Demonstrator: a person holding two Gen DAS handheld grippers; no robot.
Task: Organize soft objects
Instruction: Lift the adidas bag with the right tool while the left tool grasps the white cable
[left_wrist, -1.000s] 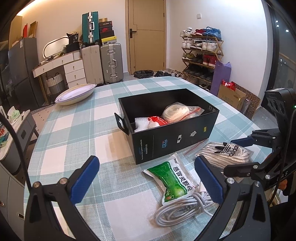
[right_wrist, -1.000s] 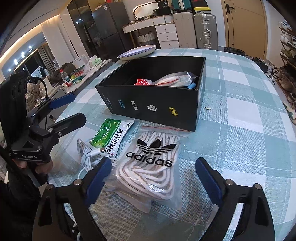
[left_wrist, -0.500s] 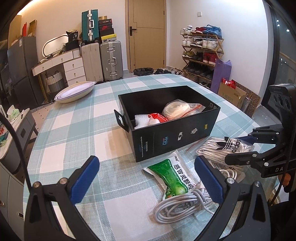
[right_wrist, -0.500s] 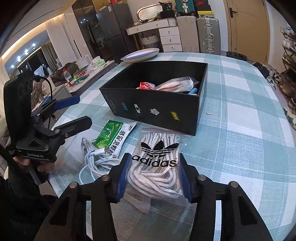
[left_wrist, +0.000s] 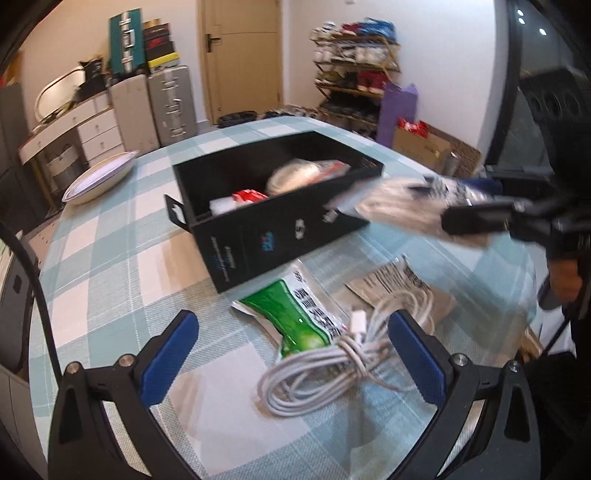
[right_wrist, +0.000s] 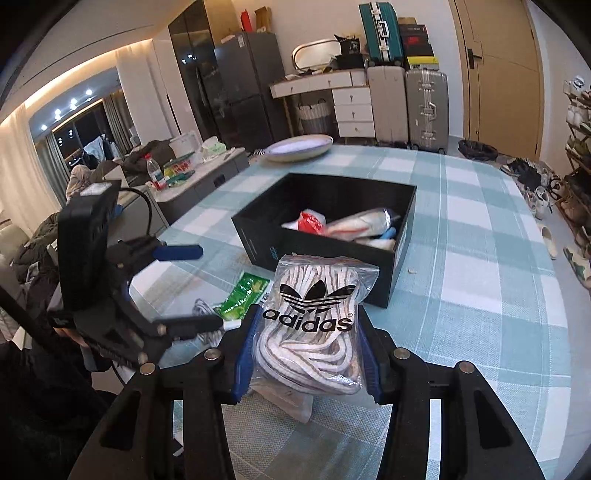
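My right gripper (right_wrist: 308, 332) is shut on a clear bag of white laces (right_wrist: 314, 317) with a black adidas logo and holds it off the table, just in front of the black box (right_wrist: 402, 258). In the left wrist view the bag (left_wrist: 399, 206) is blurred by the box's right end, with the right gripper (left_wrist: 461, 203) behind it. The black box (left_wrist: 280, 229) holds a bagged white coil (left_wrist: 295, 177) and a red and white pack (left_wrist: 243, 195). My left gripper (left_wrist: 291, 332) hangs open above a green packet (left_wrist: 303, 317) and a coiled white cable (left_wrist: 325, 373).
A flat brown sachet (left_wrist: 391, 280) lies on the checked tablecloth where the bag lay. A white bowl (left_wrist: 99, 177) sits at the table's far left. Suitcases, drawers and a shoe rack stand beyond the table. The table edge runs close on the right.
The right gripper shut on the lace bag and raised it off the table toward the box, uncovering the brown sachet. The left gripper stayed open and tilted slightly.
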